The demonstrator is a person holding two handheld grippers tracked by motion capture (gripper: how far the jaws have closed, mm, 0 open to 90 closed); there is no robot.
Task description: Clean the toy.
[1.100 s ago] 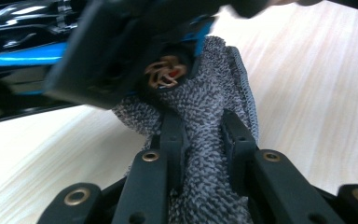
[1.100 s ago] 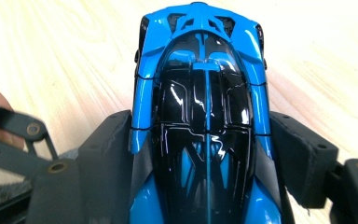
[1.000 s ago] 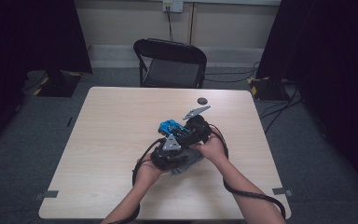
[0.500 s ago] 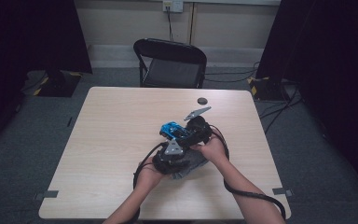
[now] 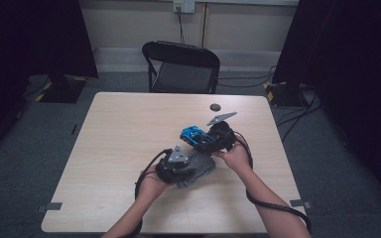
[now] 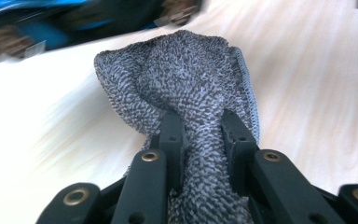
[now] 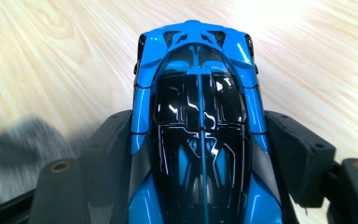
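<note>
- Over on the left of the high view, the left gripper (image 5: 188, 166) sits low on the table (image 5: 114, 148), its grey three-cornered plate on top and the person's left hand (image 5: 154, 186) wrapped round its body.
- Its jaws are pinched tight on a grey cloth (image 6: 186, 88) — in the left gripper view the knobbly fabric bunches up between the two black fingers (image 6: 170, 135) and fans out beyond them onto the pale wood.
- From above, the cloth (image 5: 201, 166) lies rumpled on the table just beside and under that gripper, near the middle of the near half.
- Moving right, the blue toy car (image 5: 192, 134) sits just past the cloth, close to the table's centre.
- The right gripper (image 5: 203, 140) has it — the jaws are clamped on the car's two flanks, one black pad on each side in the right gripper view, where the blue toy car (image 7: 198, 116) shows a glossy black canopy and points away over the wood.
- The right hand (image 5: 238, 156) holds that gripper from behind, cable looping down by the forearm.
- Further back, a small dark disc (image 5: 215, 106) lies alone near the far edge, well apart from both grippers.
- Beyond the table, a black folding chair (image 5: 181, 67) stands.
</note>
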